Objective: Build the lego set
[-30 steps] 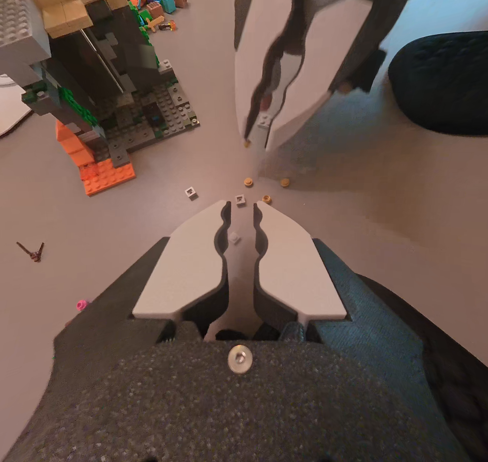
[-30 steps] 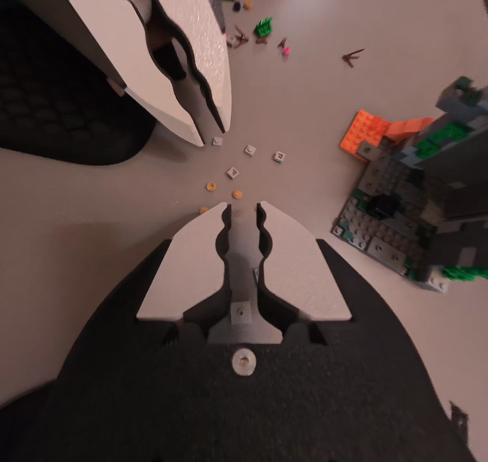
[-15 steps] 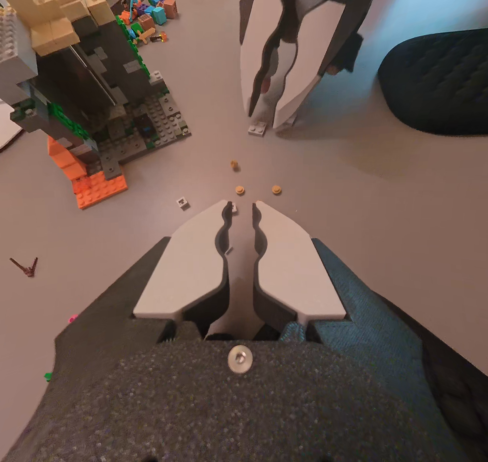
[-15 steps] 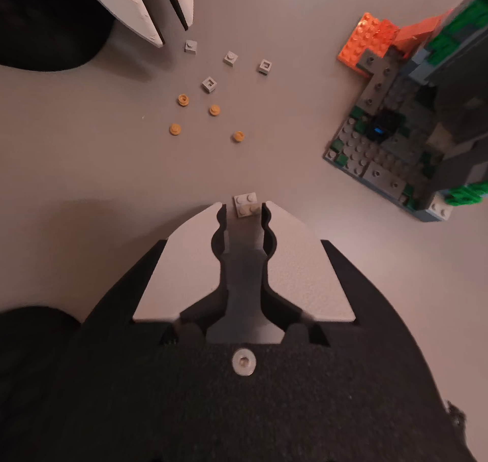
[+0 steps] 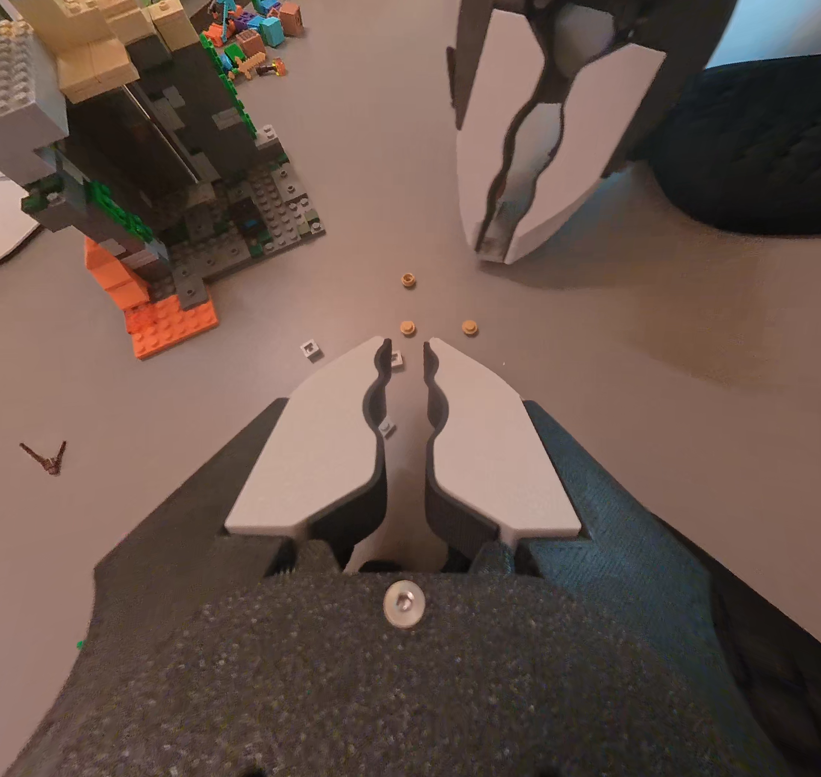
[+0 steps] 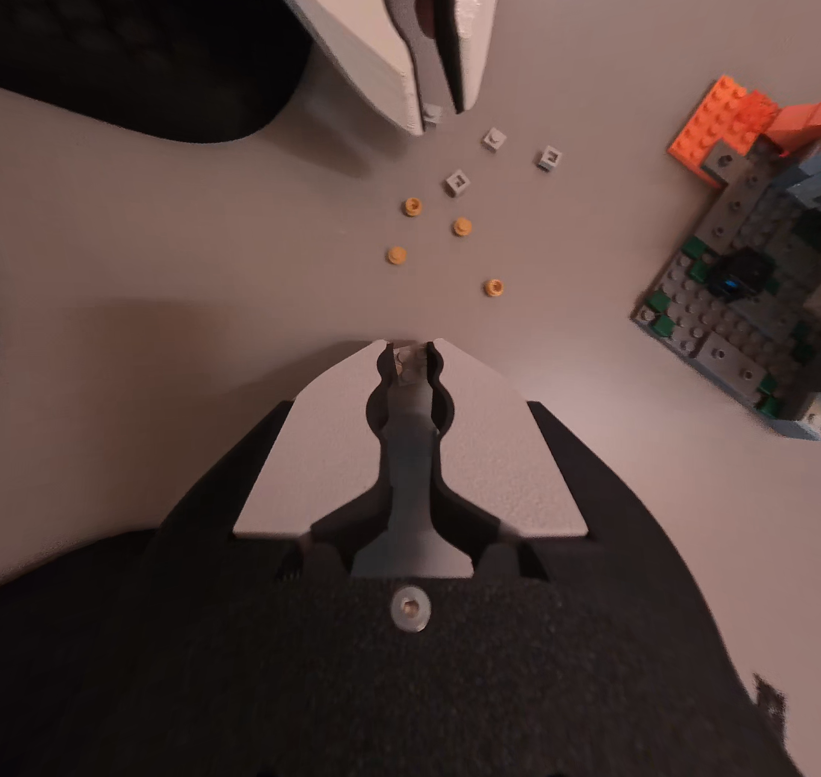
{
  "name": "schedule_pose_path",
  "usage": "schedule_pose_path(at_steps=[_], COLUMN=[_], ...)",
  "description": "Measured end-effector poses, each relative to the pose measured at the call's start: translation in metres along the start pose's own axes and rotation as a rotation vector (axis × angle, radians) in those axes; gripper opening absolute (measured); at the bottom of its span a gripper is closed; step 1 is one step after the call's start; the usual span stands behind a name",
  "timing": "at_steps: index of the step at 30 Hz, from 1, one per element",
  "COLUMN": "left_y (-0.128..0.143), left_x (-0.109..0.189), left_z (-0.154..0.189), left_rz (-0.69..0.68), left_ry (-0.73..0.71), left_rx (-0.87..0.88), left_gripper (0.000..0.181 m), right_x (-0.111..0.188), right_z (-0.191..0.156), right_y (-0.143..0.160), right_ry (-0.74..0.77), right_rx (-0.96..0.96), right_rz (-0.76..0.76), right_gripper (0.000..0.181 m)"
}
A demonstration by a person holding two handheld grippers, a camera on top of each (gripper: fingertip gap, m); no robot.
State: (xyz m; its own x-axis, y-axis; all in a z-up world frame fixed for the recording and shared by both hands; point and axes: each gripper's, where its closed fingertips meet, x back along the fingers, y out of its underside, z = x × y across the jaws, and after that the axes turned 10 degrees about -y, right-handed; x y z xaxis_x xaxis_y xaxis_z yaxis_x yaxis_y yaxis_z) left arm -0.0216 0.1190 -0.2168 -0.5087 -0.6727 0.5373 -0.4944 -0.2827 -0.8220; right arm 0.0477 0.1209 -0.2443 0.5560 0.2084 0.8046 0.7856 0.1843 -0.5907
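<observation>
- My right hand-held gripper [image 6: 411,349] had its fingers drawn narrow around a small grey 2-stud plate [image 6: 409,367], pinched at the very tips just above the table [image 6: 177,276].
- In the left wrist view that same right hand-held gripper [image 5: 491,247] stood tip-down near the table, with the grey plate [image 5: 493,244] showing between its tips.
- My left hand-held gripper [image 5: 406,349] carried nothing; its fingers stood a narrow gap apart, low over the table [image 5: 622,311].
- A small grey square piece [image 5: 396,359] lay on the table just inside the left finger's tip, and another grey piece [image 5: 388,428] showed farther back in the gap, partly hidden by that finger.
- A 3rd grey square piece [image 5: 311,349] lay just left of my left fingers.
- In the right wrist view, 4 small round tan studs [image 6: 462,226] lay scattered on the table between the 2 hand-held grippers, with 3 grey square pieces [image 6: 457,183] beyond them.
- My left hand-held gripper [image 6: 437,114] appeared at the top of that view, its tips close to the table; a 4th grey piece showed between them, and I could not tell whether it was touching them.
- The part-built lego model [image 5: 146,165], grey and dark with green patches, tan blocks on top and an orange base plate [image 5: 173,325], stood to my left.
- Behind the model lay a heap of loose coloured bricks [image 5: 257,32].
- A small brown twig-like piece [image 5: 44,458] lay alone at the far left.
</observation>
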Motion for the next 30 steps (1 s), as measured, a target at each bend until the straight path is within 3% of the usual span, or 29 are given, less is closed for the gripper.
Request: schedule_pose_path(at_steps=[15,21,25,30], left_y=[-0.002,-0.003,-0.003,-0.005], left_x=[-0.006,-0.005,-0.005,-0.002], left_z=[0.001,0.0,-0.001,-0.004], left_rz=[-0.004,0.003,0.011,0.032], left_ry=[-0.029,-0.034,-0.042,-0.056], left_rx=[-0.045,-0.041,-0.043,-0.031], left_gripper=[0.012,0.012,0.011,0.01], right_x=[-0.008,0.005,0.016,0.0], right_z=[-0.021,-0.022,-0.006,0.028], right_y=[0.001,-0.011,-0.021,-0.024], right_ry=[0.043,-0.002,-0.015,-0.013], right_rx=[-0.076,-0.11,-0.063,0.033], right_rz=[0.009,0.13,0.177,0.061], right_gripper=[0.017,0.023,0.021,0.019])
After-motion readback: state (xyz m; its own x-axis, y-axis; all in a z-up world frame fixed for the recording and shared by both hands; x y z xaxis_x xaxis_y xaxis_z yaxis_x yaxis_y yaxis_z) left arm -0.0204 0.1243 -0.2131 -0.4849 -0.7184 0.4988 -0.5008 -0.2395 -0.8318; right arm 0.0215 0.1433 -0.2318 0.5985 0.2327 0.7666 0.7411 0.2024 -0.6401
